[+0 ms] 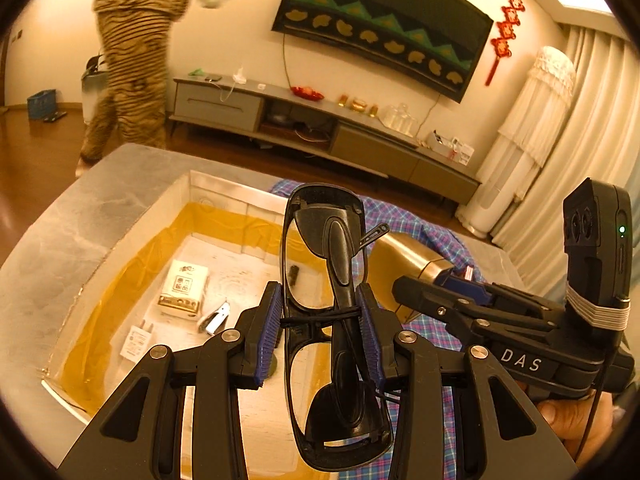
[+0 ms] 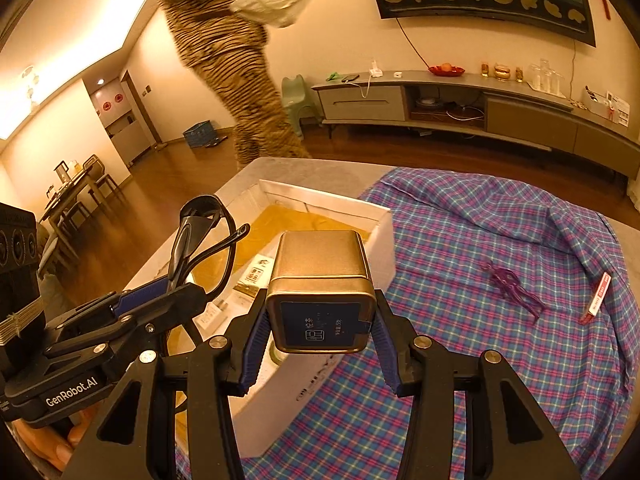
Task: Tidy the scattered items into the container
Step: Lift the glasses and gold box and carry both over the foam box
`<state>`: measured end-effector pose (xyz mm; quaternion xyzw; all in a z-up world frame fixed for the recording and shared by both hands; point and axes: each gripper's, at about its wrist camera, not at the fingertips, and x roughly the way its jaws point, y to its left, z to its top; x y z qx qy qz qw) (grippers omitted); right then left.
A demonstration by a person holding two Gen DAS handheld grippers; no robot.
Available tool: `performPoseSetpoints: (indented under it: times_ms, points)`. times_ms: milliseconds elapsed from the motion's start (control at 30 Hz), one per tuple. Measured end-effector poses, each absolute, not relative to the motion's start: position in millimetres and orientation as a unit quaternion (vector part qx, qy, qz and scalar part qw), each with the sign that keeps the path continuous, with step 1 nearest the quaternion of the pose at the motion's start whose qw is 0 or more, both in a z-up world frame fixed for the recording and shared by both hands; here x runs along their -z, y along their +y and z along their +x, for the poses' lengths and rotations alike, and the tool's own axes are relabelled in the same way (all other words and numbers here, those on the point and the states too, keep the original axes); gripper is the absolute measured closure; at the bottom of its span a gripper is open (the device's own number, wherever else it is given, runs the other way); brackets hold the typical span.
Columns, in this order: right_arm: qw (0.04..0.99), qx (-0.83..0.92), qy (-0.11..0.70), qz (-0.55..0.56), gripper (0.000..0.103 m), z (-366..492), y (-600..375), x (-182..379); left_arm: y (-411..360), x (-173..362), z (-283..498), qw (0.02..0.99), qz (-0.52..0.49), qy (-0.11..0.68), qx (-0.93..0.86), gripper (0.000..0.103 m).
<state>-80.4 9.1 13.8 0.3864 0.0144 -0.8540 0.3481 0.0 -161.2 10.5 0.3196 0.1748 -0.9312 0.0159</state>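
walls: cream, a patterned hanging (image 1: 384,28) mounted | floor (image 2: 168,184): brown wood | furniture: long grey TV cabinet (image 2: 460,108), dining table (image 2: 68,196) with chairs | window: pale curtains (image 1: 580,128) drawn | light: warm ceiling glow

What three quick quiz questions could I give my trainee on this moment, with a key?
1. True or false: the left gripper is shut on folded black glasses.
2. What does the right gripper hold? A) a stapler B) a gold tin C) a charger
3. Name one item lying on the plaid cloth outside the box.

Key
1. True.
2. B, the gold tin.
3. The purple clip or the red-and-white stick.
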Motion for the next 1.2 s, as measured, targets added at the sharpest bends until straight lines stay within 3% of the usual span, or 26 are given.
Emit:
performPoseSetpoints:
  times_ms: [1200]
  points:
    - [0.365, 0.844, 0.057, 0.389, 0.054, -75, -55, 11, -218, 32, -6, 0.049, 0.354, 0.205, 0.911, 0.064]
